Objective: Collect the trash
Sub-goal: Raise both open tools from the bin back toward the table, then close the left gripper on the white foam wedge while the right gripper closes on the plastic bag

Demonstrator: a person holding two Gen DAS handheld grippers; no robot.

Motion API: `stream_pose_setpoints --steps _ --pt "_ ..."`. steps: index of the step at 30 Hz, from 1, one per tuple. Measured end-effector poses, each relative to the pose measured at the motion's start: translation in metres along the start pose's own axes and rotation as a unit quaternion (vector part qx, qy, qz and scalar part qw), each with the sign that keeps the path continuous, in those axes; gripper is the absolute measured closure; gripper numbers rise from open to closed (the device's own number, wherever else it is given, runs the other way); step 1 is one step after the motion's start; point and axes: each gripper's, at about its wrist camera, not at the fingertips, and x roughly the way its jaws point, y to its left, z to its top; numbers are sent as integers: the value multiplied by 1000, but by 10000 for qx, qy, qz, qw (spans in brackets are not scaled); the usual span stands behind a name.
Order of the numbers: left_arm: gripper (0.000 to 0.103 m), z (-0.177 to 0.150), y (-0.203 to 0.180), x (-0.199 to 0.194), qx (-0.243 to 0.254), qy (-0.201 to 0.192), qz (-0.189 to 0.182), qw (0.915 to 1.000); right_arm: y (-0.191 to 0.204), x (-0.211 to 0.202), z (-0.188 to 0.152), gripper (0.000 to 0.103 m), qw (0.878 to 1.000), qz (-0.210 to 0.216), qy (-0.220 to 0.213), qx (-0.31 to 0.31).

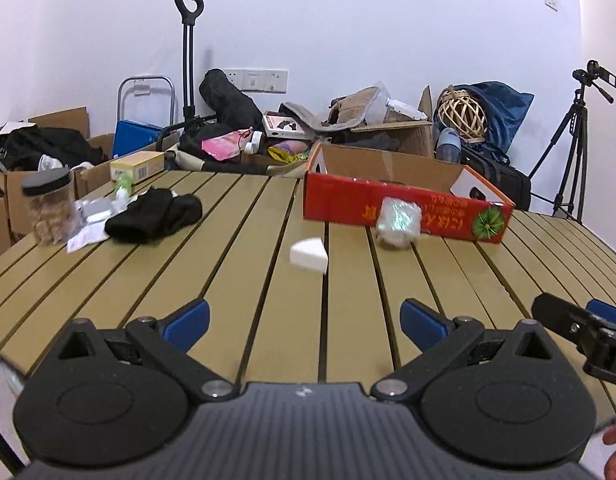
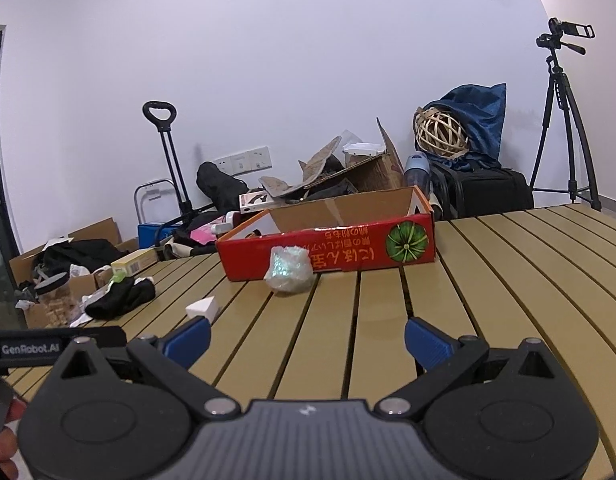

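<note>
Saw a jar point(image 1: 52, 210) of snacks, black cloth point(image 1: 154, 214) and yellow box point(image 1: 138, 166) on the counter's point(image 1: 228, 280) left; tripod point(image 2: 564, 120) and wicker ball point(image 2: 442, 134) behind.

The table point(image 1: 268, 280) is tan-olive with dark lines between its slats, and on it the box point(image 2: 328, 256) is red outside with orange upside-down lettering and a green striped melon picture, plain brown cardboard inside. The crumpled wrapper point(image 2: 288, 270) is translucent whitish with an iridescent green-blue shimmer, the wedge point(image 1: 309, 258) is plain white, and the cloth point(image 1: 156, 216) is black. Both grippers are black with blue finger pads point(image 1: 188, 320), and the wall point(image 2: 308, 60) is white.
</note>
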Motion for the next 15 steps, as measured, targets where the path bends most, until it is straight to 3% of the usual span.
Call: stream_pose_setpoints --steps 10,15 --pt "0 29 -5 89 313 222 205 9991 -18 57 29 0 9991 -44 301 310" --pt "0 34 3 125 165 321 258 9990 -25 82 36 0 9973 -153 550 466"
